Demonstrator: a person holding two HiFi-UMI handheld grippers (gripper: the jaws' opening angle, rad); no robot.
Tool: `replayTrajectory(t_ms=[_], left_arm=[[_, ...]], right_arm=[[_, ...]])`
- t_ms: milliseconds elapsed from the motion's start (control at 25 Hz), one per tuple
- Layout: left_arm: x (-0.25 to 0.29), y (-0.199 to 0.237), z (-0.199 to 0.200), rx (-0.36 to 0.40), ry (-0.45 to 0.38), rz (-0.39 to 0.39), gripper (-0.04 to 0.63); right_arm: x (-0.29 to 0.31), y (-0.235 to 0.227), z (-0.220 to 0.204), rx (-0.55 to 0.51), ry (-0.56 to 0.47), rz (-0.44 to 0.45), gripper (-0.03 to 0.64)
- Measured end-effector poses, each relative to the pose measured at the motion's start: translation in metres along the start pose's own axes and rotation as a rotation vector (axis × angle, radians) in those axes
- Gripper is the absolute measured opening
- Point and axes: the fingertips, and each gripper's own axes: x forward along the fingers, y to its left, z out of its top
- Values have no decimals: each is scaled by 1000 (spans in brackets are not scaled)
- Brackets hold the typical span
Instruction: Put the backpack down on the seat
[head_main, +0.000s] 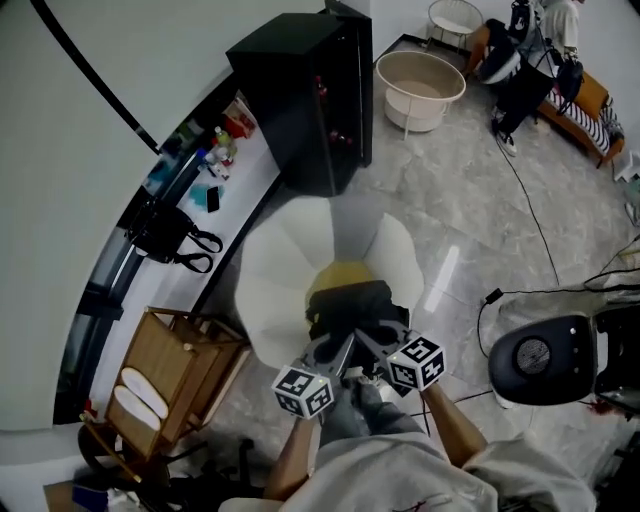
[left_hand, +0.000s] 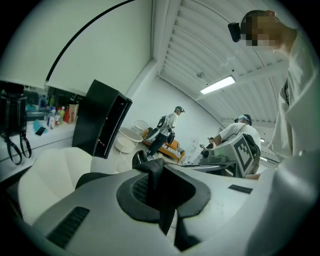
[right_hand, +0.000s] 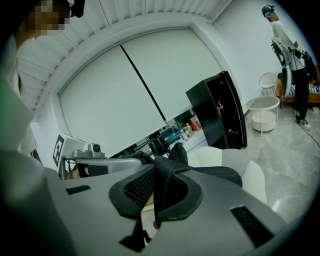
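Two sides of the white seat (head_main: 275, 262) are hemmed in, by a counter (head_main: 245, 185) left and a black cabinet (head_main: 305, 95) beyond; open floor (head_main: 470, 210) lies right. The backpack (head_main: 345, 300) sits at its near edge, seemingly resting there. Forearms (head_main: 452, 425) reach forward together, left gripper (head_main: 338, 352) and right gripper (head_main: 372, 345) each clamped on a black strap (left_hand: 152, 175).

no legible text, labels or numbers anywhere

A black cabinet (head_main: 310, 95) is standing at twelve o'clock on the marble floor (head_main: 470, 200), a round tub (head_main: 420, 105) at one, a wooden crate (head_main: 185, 365) at eight.
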Motion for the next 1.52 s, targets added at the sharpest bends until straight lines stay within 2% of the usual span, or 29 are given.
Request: replayTrajectory(t_ms=[320,600,1080,1520], left_arm=[[-8,9,-69,-101,55,26,43],[-14,21,-95,-137,92,29,43],[17,82,-103,-166,127,32,43],[83,178,-73,-155,122,44,43]], right_arm=[[4,-1,-71,79,81,7,40],[15,-1,-99,98,138,9,41],[66,-45,-108,125,188,-27,41],[148,-127,-76,110,179,-79,41]])
